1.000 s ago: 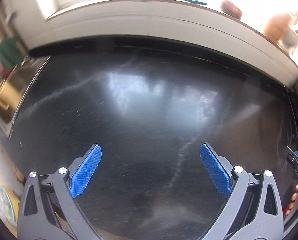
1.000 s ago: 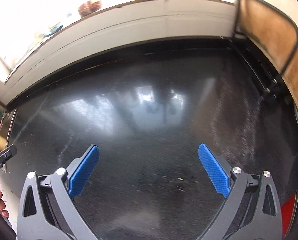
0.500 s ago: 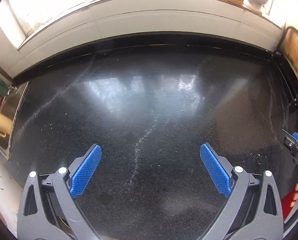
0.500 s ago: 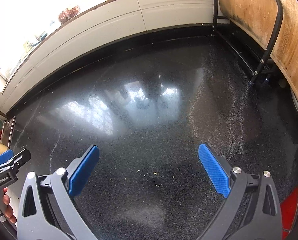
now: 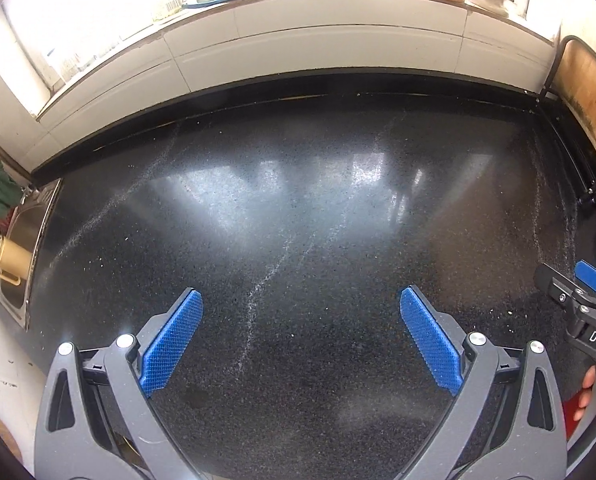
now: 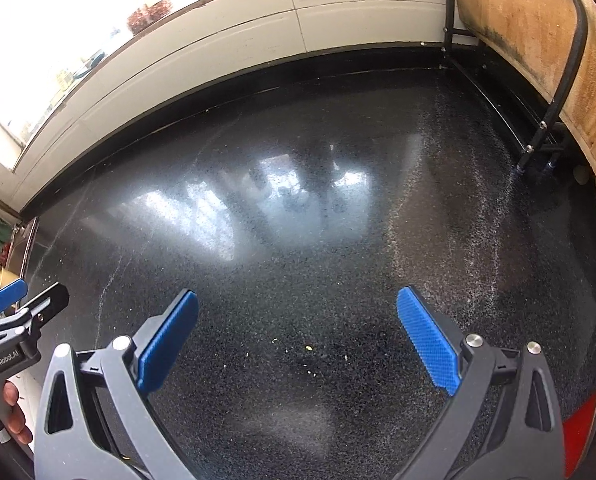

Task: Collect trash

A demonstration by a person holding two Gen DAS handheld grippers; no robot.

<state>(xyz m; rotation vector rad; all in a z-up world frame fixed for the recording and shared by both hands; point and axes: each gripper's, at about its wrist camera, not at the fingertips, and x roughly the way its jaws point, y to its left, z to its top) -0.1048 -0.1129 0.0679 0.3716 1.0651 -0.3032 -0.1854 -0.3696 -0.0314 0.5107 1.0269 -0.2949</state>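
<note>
Worktop (image 5: 298, 208): black speckled stone, glossy, bare over most of its face; white tiled wall along the far edge, sink (image 5: 18, 256) at the left edge, board in a black rack (image 6: 537, 32) at the right edge.

Left tool (image 5: 301, 334) and right tool (image 6: 297, 330): both spread wide, gripping nothing, hovering over the near edge.

Trash: only small pale crumbs (image 6: 309, 348) visible, near the near edge, lying between the right tool's fingers and just ahead of them; apart from both pads.

Step, by judgement: search/approach. Next move needs the right tool lowered onto the crumbs; they look too fine to pinch cleanly.
</note>
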